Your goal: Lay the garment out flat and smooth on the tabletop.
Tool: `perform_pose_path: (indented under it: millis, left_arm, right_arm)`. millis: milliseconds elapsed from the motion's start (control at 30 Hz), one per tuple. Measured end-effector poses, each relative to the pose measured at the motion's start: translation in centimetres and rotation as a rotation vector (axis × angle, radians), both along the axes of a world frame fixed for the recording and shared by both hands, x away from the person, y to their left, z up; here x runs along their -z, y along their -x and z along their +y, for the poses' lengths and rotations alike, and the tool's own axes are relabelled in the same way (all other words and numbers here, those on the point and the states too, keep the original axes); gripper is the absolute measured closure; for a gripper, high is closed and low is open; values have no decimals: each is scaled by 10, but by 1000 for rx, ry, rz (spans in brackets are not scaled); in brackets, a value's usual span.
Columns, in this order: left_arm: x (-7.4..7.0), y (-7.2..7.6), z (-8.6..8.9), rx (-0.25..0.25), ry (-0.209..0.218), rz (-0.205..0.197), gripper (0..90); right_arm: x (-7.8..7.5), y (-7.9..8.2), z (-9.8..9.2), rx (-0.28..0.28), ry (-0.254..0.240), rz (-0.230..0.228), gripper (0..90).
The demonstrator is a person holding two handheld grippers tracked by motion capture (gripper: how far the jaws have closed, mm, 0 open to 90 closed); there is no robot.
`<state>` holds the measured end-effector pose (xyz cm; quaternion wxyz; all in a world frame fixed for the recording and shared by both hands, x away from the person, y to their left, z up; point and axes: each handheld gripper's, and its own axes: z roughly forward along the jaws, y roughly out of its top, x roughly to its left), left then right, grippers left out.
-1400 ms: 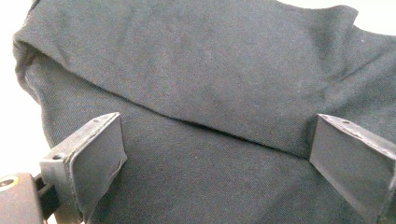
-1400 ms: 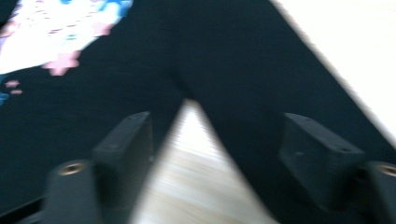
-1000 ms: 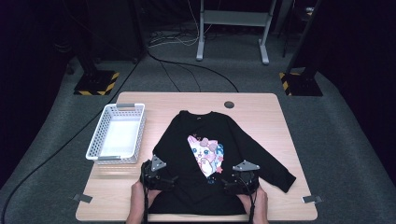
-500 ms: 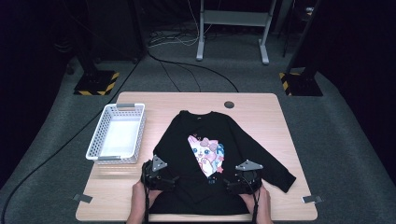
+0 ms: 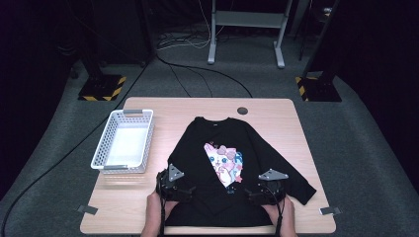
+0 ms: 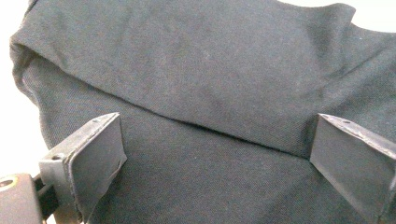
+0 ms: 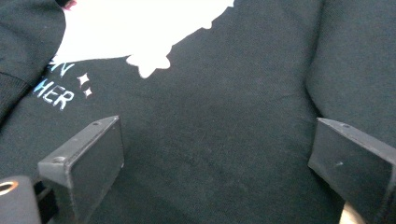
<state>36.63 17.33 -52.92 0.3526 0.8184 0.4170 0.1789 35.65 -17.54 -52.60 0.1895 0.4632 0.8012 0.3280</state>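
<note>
A black sweatshirt (image 5: 232,168) with a cartoon print lies flat on the wooden table (image 5: 276,111), collar toward the far edge and hem toward the person, so its long axis runs away from the person; its left sleeve is already folded in across the body, while the right sleeve stretches out toward the table's right edge; a white plastic basket (image 5: 123,143) stands just to the left of the garment, apart from it. The left gripper (image 5: 174,187) sits over the near left part of the sweatshirt and the right gripper (image 5: 264,191) over the near right part, each about equally close to the hem, which lies just on the person's side of both tools. In the left gripper view the jaws stand wide apart over the black cloth (image 6: 210,93), a folded edge crossing between them, with nothing pinched; in the right gripper view the jaws are likewise spread, straddling plain fabric below the printed lettering (image 7: 53,93). Judging from this, the coming move is likely a two-handed pinch at the lower body, and since the garment's length runs straight ahead of the jaws, any fold of the hem would travel forward toward the collar.
</note>
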Motion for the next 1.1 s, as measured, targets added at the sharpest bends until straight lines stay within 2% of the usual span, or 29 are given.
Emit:
perform_pose_path:
  millis: [567, 800, 1000, 1100]
  left_arm:
    - [0, -5, -29, 17, -1, 0, 34]
    - [0, -5, -31, 19, -3, 0, 34]
    - [0, -4, -33, 15, -2, -2, 34]
    - [0, -4, -35, 11, -3, -1, 35]
  right_arm:
    - [0, 0, -34, 37, -5, -7, 26]
    - [2, 3, -41, 37, -23, -35, 56]
    - [2, 4, -45, 33, -10, -55, 65]
    - [2, 4, -52, 53, -15, -50, 64]
